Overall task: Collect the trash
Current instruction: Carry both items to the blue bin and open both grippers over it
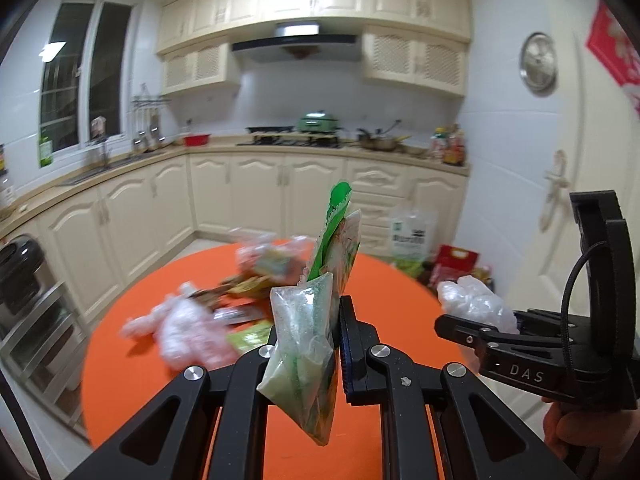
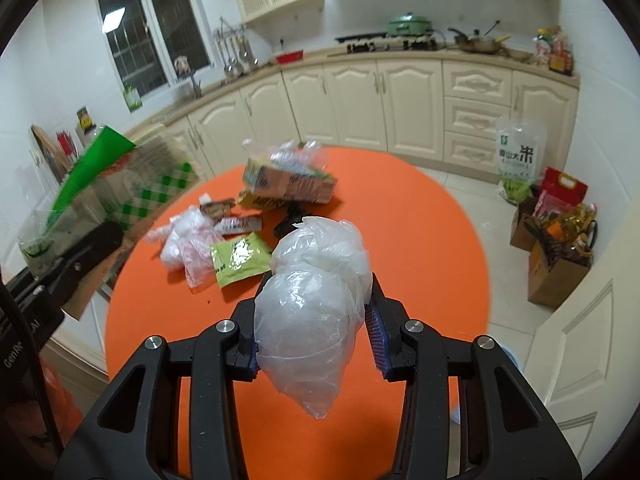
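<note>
While clamped: two claws (image 1: 306, 344), two wrappers (image 1: 308, 320)

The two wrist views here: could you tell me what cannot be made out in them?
- Left wrist view: the trash pile on the orange table is smeared by motion blur.
- Right wrist view: the green-and-clear wrapper is blurred; its print is unreadable.
- Either view: no trash bin shows.
- Right wrist view: the crumpled plastic bag hides the table behind it.

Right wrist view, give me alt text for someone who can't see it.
The right gripper holds a crumpled clear plastic bag above a round orange table. More trash lies on the table: a green packet, a flattened carton and another clear bag. At left, the left gripper holds a green-and-clear wrapper; kitchen cabinets stand behind.
</note>
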`<control>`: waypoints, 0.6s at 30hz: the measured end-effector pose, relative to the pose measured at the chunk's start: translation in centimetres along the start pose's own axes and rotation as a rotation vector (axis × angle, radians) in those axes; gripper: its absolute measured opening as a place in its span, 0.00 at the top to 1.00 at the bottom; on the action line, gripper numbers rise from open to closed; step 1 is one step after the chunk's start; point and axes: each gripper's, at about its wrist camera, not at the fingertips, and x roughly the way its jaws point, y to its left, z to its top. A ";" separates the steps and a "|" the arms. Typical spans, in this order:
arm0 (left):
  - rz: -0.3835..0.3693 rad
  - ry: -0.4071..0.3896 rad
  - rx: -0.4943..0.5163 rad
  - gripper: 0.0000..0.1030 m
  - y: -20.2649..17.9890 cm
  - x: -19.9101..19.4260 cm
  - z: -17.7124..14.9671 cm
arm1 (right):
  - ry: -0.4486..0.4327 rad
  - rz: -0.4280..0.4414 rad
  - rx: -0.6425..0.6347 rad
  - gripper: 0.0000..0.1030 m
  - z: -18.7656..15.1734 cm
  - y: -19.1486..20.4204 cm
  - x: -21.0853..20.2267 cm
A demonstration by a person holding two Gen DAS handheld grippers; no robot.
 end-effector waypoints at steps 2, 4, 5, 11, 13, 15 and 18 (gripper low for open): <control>-0.036 0.002 0.018 0.90 -0.5 -0.4 -0.2 | -0.023 -0.014 0.018 0.62 0.0 -1.2 -1.4; -0.082 0.013 0.045 0.90 -1.8 -0.7 -0.8 | -0.049 -0.044 0.049 0.62 -0.2 -3.5 -3.2; -0.100 0.020 0.054 0.90 -1.8 -0.2 -0.5 | -0.057 -0.060 0.061 0.62 -0.3 -4.4 -3.8; -0.251 0.111 0.108 0.90 -4.8 3.2 -2.3 | -0.050 -0.193 0.189 0.62 -2.4 -13.4 -5.8; -0.303 0.156 0.124 0.90 -6.2 4.5 -3.7 | -0.030 -0.232 0.236 0.62 -3.4 -16.5 -5.6; -0.338 0.192 0.140 0.90 -7.2 5.9 -4.8 | -0.004 -0.263 0.282 0.62 -4.5 -19.6 -5.0; -0.373 0.271 0.177 0.90 -9.2 8.9 -7.5 | 0.047 -0.287 0.346 0.62 -6.4 -23.9 -3.3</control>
